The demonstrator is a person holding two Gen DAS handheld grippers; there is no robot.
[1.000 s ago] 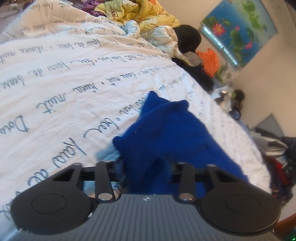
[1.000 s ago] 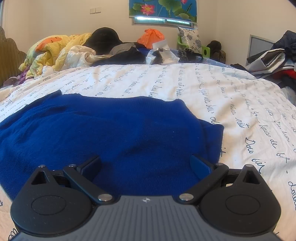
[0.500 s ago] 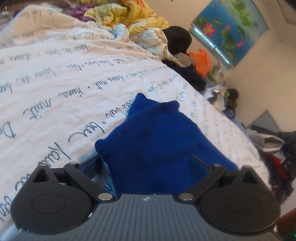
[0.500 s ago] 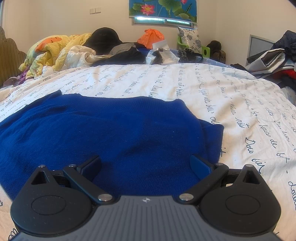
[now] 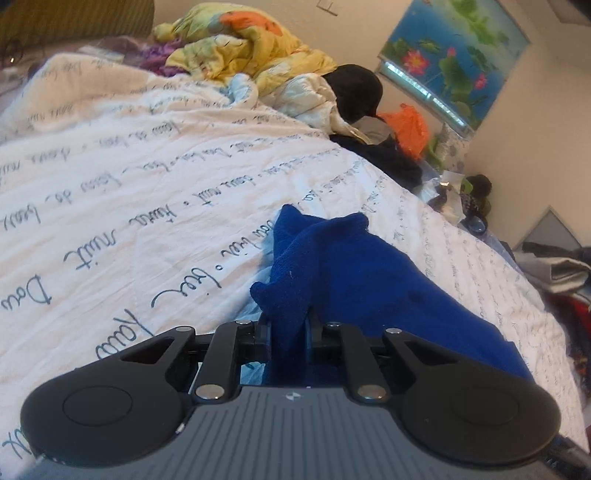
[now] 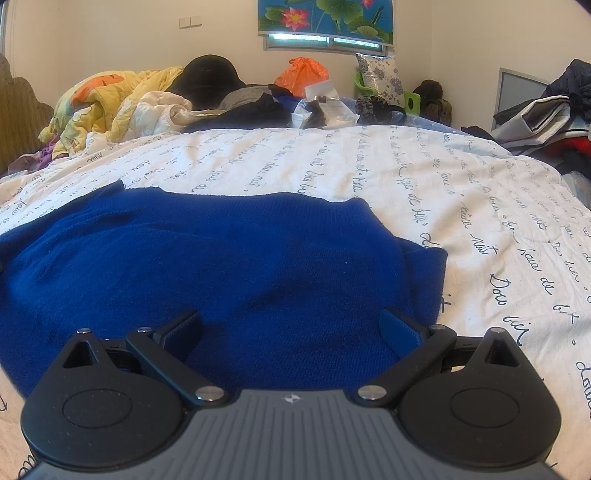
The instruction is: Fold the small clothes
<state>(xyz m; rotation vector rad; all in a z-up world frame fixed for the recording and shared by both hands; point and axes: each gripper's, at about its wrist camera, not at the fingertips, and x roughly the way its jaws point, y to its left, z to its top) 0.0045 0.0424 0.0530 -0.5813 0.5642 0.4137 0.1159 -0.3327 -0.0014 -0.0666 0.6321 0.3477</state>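
A small dark blue knit garment (image 6: 229, 266) lies spread on the white bedspread with script writing (image 6: 424, 177). In the left wrist view my left gripper (image 5: 290, 325) is shut on a bunched edge of the blue garment (image 5: 354, 273), which rises slightly off the sheet there. In the right wrist view my right gripper (image 6: 291, 328) is open, its blue-padded fingers (image 6: 400, 328) resting low over the garment's near edge with cloth between them.
A yellow and orange quilt (image 6: 107, 99), a black hat (image 6: 210, 74), dark clothes and an orange bag (image 6: 301, 74) lie heaped along the far side of the bed. More clothes (image 6: 546, 114) are stacked at the right. A lotus picture (image 6: 325, 14) hangs on the wall.
My left gripper was open around the garment's edge half a second ago and has now shut on it, bunching the cloth. The right gripper has not moved.
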